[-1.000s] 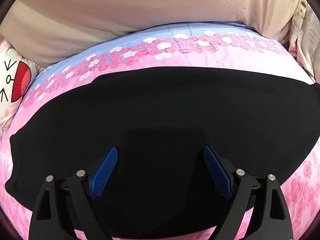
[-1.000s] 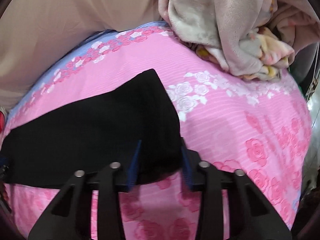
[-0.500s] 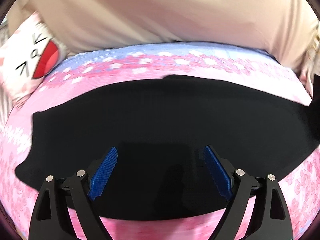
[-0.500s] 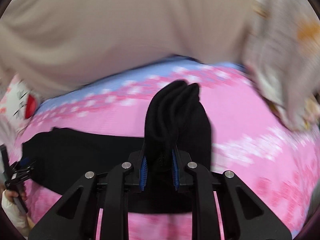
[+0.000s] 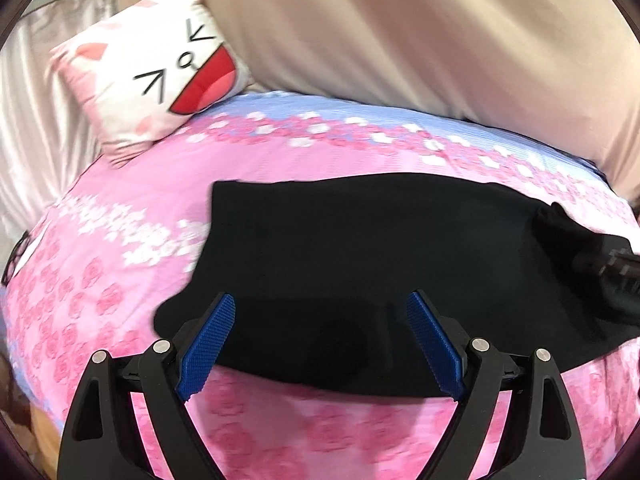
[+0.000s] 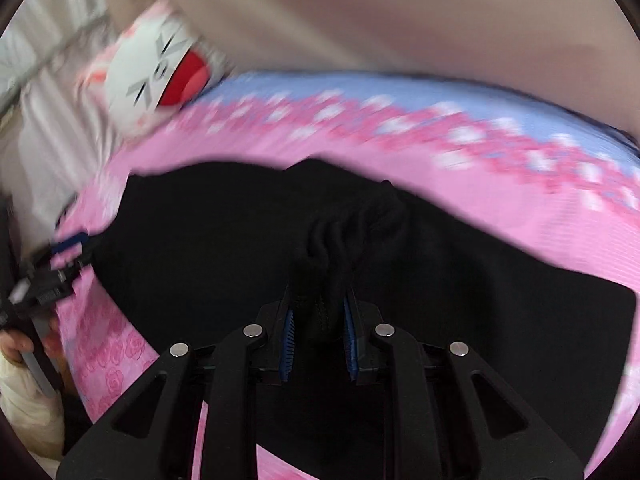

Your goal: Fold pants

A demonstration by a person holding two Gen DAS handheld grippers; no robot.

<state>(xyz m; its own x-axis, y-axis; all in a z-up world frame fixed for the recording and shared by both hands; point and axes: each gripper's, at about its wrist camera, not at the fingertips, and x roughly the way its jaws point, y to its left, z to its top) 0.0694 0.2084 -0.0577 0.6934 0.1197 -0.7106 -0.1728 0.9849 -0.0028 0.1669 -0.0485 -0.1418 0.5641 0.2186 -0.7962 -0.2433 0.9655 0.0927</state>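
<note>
The black pants (image 5: 360, 248) lie flat across the pink floral bed sheet (image 5: 120, 280). My left gripper (image 5: 320, 336) is open and empty, its blue pads over the near edge of the pants. My right gripper (image 6: 319, 320) is shut on a bunched end of the black pants (image 6: 352, 224) and holds it lifted above the rest of the cloth. The right gripper also shows at the right edge of the left wrist view (image 5: 612, 276), with the raised fold by it. The left gripper shows at the left edge of the right wrist view (image 6: 48, 268).
A white cat-face pillow (image 5: 160, 68) leans at the back left of the bed. A beige padded headboard (image 5: 400, 32) runs along the far side. Pink sheet (image 5: 340, 432) lies bare in front of the pants.
My right gripper closed on the pants' end, lifted it and carried it leftward over the cloth. My left gripper stayed open and drew back left, so the pillow has come into view.
</note>
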